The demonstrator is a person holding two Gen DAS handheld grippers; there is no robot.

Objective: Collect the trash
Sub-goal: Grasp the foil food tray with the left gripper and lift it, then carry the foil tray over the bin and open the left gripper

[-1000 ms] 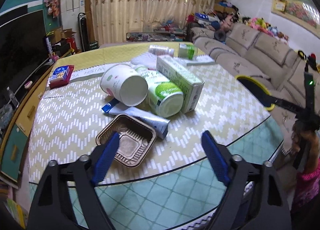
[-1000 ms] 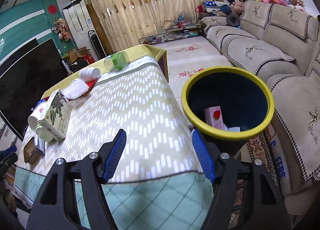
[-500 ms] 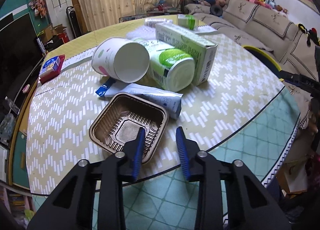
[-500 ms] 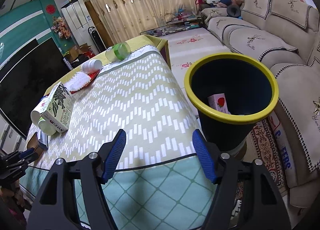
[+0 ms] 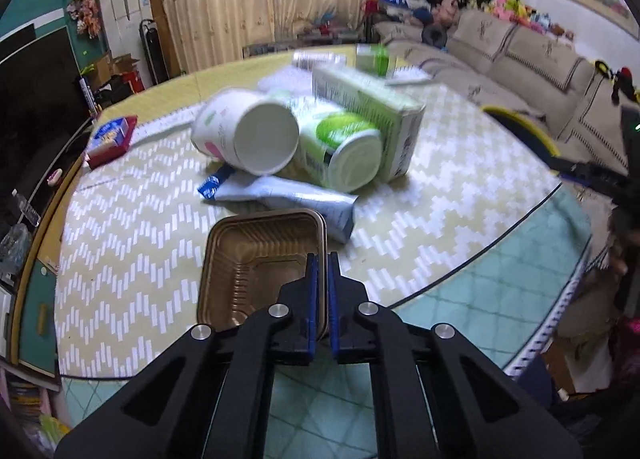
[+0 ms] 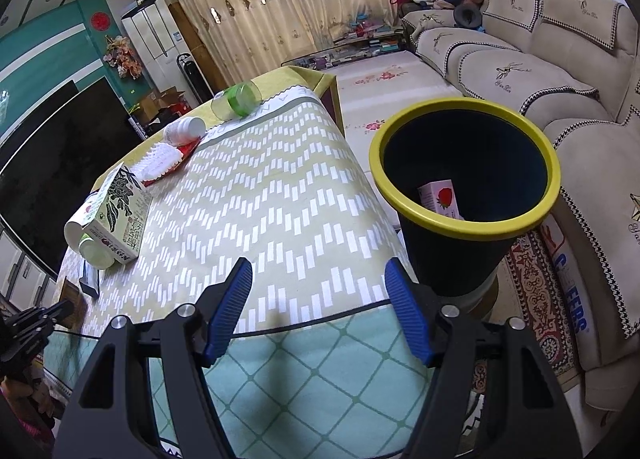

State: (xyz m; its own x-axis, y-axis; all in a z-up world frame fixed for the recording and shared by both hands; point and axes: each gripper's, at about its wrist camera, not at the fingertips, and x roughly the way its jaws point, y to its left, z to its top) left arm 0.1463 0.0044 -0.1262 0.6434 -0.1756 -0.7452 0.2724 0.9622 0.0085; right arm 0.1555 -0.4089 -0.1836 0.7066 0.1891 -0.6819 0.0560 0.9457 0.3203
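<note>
Left tongs (image 5: 322,275) clamped on near rim of brown foil tray (image 5: 256,259) over desk (image 5: 460,195) edge; right tongs (image 6: 318,309) spread wide, empty, beside yellow-rimmed bin (image 6: 464,219).

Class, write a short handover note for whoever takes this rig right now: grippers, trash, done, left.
Left gripper: jaws shut on the right rim of the brown ribbed plastic tray.
Right gripper: open, empty, beside the yellow-rimmed dark bin.
Done: a pink strawberry carton is in the bin.
Left: bin the tray, then the white paper cup, green-lidded tub, green-white box and squeezed tube.
</note>
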